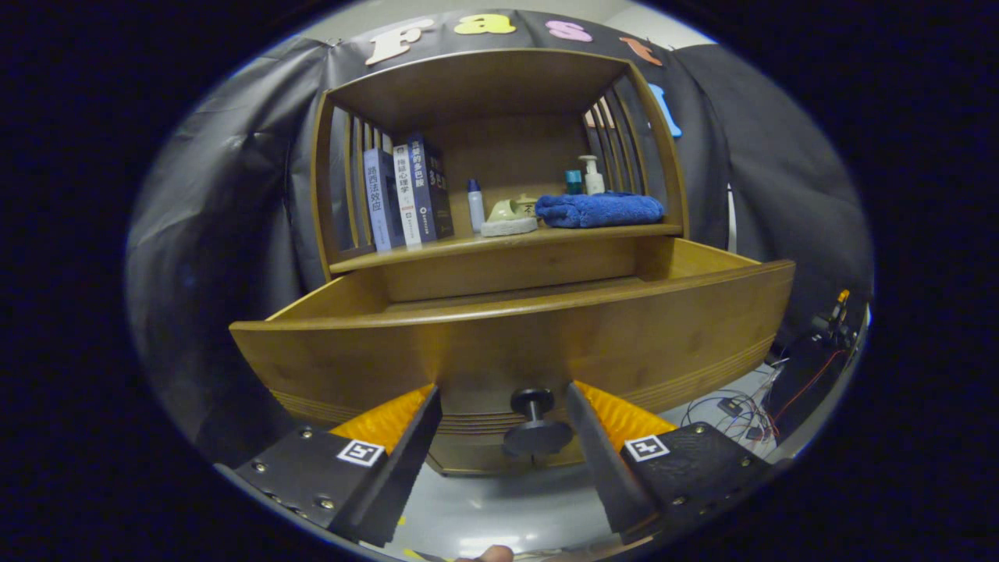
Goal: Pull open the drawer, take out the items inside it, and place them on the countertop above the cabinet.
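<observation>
My gripper point(503, 414) is at the bottom centre of the frame, fingers spread apart and pressing on nothing; the black knob point(535, 428) sits in the gap between them, touching neither pad. The drawer point(499, 343) already stands pulled out across mid-frame, its long axis running left to right, front panel just beyond my fingertips. Its contents are hidden behind that panel, so I judge the next reach goes up and over the rim, with the countertop point(499, 242) further back, above centre.

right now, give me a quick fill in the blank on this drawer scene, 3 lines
1. The drawer is pulled ____.
2. The knob sits ____ the claw's two fingers, untouched.
3. The towel on the countertop is ____ in colour.

Missing words: open; between; blue
</observation>
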{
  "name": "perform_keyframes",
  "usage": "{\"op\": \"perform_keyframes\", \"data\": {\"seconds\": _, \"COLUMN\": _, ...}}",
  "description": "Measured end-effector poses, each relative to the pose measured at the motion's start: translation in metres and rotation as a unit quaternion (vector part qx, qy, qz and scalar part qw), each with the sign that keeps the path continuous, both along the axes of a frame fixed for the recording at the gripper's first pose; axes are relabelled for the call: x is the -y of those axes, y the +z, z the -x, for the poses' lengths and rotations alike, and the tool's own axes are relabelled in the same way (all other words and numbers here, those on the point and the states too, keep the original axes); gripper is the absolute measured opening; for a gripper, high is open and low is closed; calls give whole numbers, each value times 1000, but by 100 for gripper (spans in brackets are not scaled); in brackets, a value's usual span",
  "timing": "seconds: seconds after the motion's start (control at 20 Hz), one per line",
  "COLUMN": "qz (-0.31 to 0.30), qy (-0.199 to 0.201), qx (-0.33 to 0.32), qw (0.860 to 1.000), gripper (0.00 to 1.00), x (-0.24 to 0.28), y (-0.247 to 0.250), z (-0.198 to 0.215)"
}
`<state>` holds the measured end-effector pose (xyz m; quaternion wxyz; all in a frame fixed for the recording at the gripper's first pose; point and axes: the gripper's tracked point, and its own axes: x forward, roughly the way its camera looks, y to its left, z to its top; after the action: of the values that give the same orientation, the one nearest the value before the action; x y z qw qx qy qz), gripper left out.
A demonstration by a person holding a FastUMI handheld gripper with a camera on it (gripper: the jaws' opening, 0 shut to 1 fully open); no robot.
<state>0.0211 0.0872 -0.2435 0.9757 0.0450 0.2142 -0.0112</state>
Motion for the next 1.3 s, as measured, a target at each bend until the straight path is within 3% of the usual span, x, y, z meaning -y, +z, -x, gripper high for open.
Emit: {"op": "perform_keyframes", "data": {"seconds": 1.3, "qz": -12, "qy": 2, "qx": 9, "qw": 1000, "gripper": 96, "x": 0, "y": 10, "z": -44}}
